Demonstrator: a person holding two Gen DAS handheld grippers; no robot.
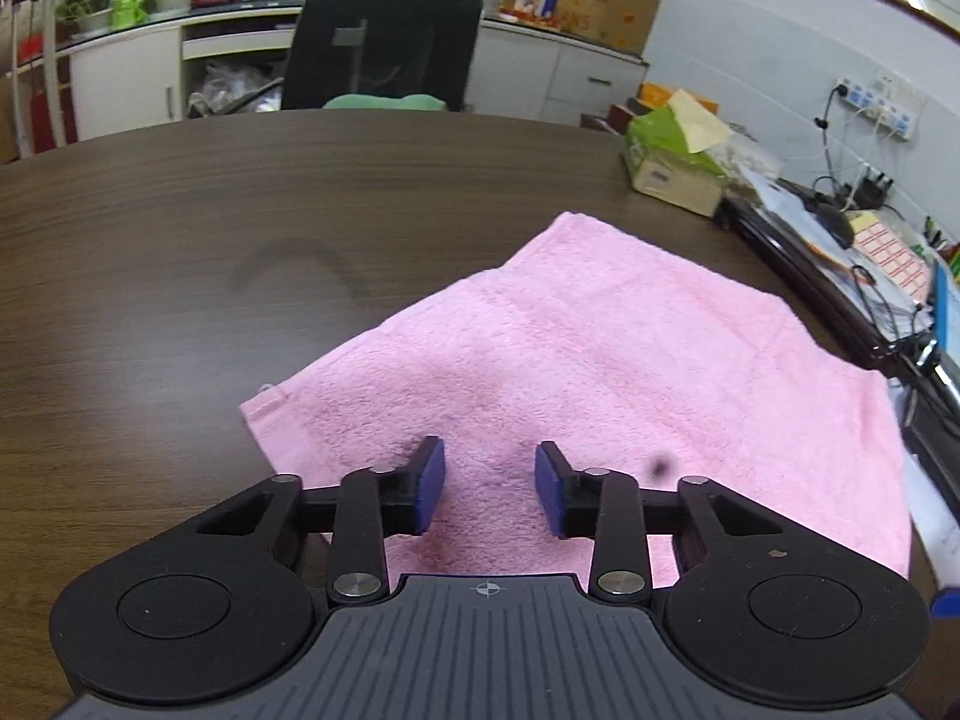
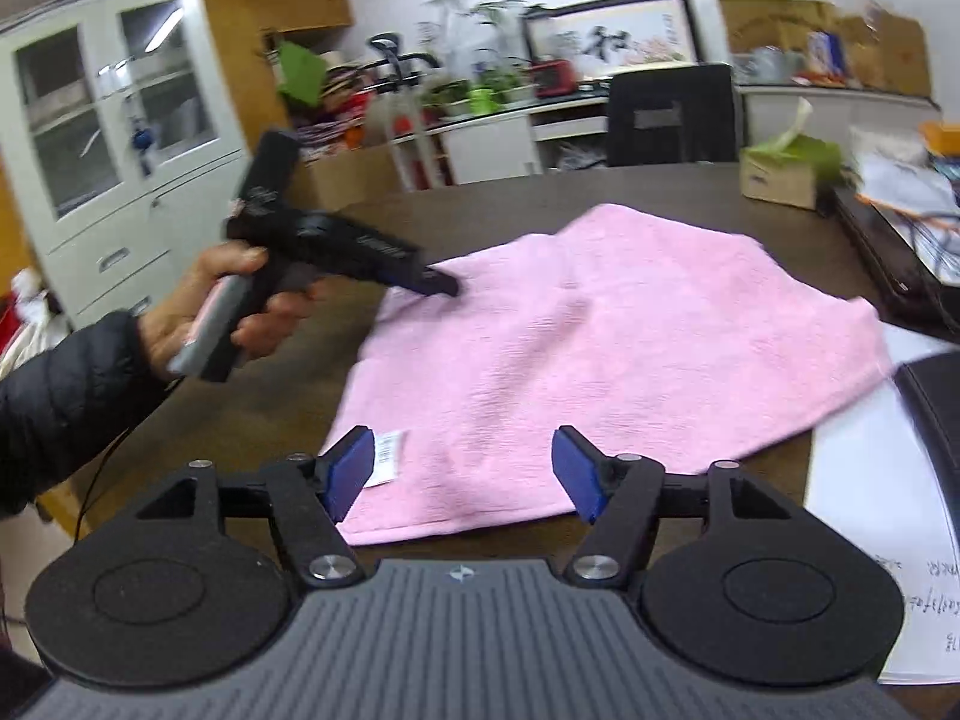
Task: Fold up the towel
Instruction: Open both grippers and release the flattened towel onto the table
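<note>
The pink towel [image 2: 600, 348] was spread flat on the dark table [image 1: 180, 240], and the left gripper [image 1: 489, 495] and right gripper [image 2: 462, 474] were held over its near edge, jaws wide apart and empty, presumably for pinching that edge.

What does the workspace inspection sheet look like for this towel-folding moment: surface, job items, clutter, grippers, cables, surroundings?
Surface: dark wood-grain table, bare on its left part.
Job's things: pink towel lying spread out, one layer, slightly rumpled; white label at its near corner.
Clutter: green tissue box, papers and a black mouse along the right side.
Grippers: left gripper open above the towel's near edge, holding nothing; right gripper open over the label corner, holding nothing.
Cables: wires running to a wall power strip.
Surroundings: black office chair, white cabinets, plants, cardboard boxes.
</note>
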